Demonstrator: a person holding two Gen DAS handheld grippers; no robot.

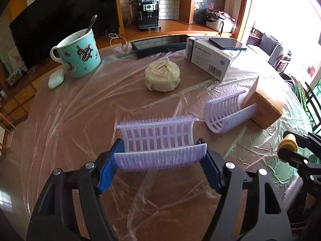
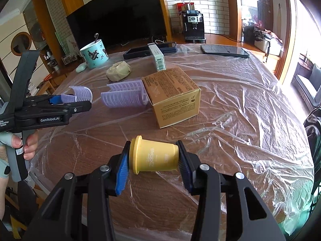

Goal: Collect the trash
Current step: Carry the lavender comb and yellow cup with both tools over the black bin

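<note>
Holding: left gripper clamps lilac hair roller endwise above table; right gripper grips yellow capsule sideways. Advice: maintain squeeze, carry level; bin unseen.

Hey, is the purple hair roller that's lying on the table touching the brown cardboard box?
Touching. The right wrist view shows the purple hair roller with its end pressed against the brown cardboard box, no gap visible.
</note>
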